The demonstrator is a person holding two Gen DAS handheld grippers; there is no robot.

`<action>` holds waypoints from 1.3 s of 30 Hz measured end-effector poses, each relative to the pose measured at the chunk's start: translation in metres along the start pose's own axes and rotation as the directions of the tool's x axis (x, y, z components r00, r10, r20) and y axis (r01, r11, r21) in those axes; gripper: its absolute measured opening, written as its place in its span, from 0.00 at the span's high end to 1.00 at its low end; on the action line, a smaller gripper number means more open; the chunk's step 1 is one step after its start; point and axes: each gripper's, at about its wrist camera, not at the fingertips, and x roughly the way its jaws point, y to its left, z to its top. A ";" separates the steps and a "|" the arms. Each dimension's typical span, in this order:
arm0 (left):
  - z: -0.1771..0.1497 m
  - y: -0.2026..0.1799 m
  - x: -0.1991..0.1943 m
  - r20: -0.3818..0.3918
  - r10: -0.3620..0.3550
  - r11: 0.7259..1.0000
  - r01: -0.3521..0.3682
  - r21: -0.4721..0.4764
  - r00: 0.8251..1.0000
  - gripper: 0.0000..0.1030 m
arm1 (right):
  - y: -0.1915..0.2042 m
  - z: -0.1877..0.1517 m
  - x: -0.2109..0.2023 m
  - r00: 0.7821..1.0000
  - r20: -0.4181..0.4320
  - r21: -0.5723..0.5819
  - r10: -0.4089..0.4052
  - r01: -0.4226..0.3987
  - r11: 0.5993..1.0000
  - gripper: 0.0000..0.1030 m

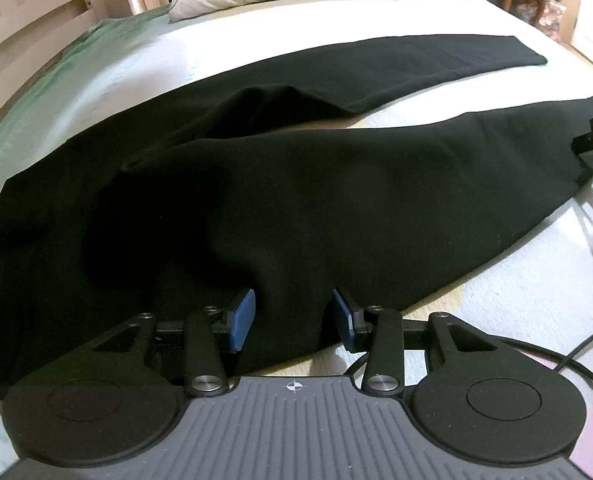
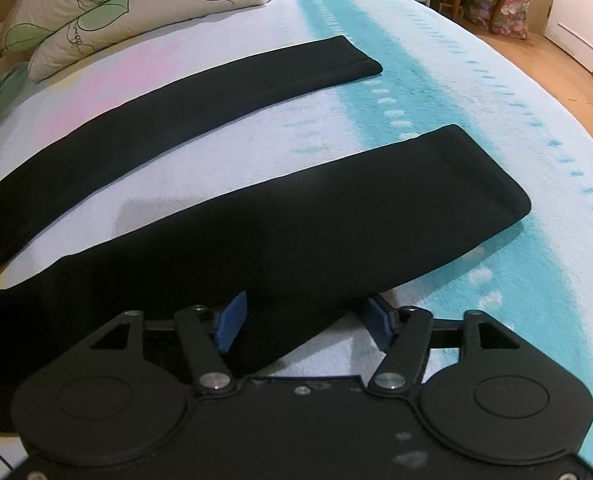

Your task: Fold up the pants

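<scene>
1. Left wrist: my left gripper (image 1: 292,316) has fingers apart astride the black fabric pants (image 1: 296,200), spread along the bed (image 1: 516,300).
2. Right gripper (image 2: 308,320) likewise straddles the near leg's edge; I'd pinch both together before lifting.

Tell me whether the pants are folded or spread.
Spread: the pants lie flat on the bed, both legs apart, no fold yet.

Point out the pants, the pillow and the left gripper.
pants (image 1: 296,208): left wrist view, near leg's thigh.
pillow (image 2: 136,4): right wrist view, leaf-printed face.
left gripper (image 1: 292,314): left wrist view, gap between the blue pads.
</scene>
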 end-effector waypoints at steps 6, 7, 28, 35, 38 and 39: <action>-0.010 -0.004 -0.002 0.018 0.024 0.999 -0.024 0.045 1.000 0.60 | -0.006 -0.007 -0.002 0.997 0.069 0.021 0.033 -0.035 0.999 0.30; -0.011 -0.005 -0.002 0.022 0.028 0.998 -0.029 0.056 0.999 0.60 | -0.006 -0.007 -0.002 0.997 0.068 0.017 0.039 -0.040 0.999 0.30; -0.023 -0.028 0.005 0.093 0.072 0.964 -0.093 0.248 0.993 0.58 | -0.013 0.027 -0.049 0.980 0.119 0.082 0.158 -0.169 0.982 0.95; -0.010 -0.037 0.018 0.114 0.081 0.936 -0.114 0.333 0.990 0.89 | -0.012 0.031 -0.055 0.980 0.121 0.079 0.158 -0.169 0.982 0.95; -0.001 -0.030 0.015 0.123 0.054 0.951 -0.089 0.297 0.991 0.96 | -0.012 0.032 -0.058 0.981 0.120 0.066 0.152 -0.160 0.985 0.94; 0.002 -0.026 0.011 0.137 0.052 0.955 -0.090 0.282 0.989 0.96 | -0.012 0.033 -0.058 0.981 0.119 0.061 0.151 -0.159 0.985 0.94</action>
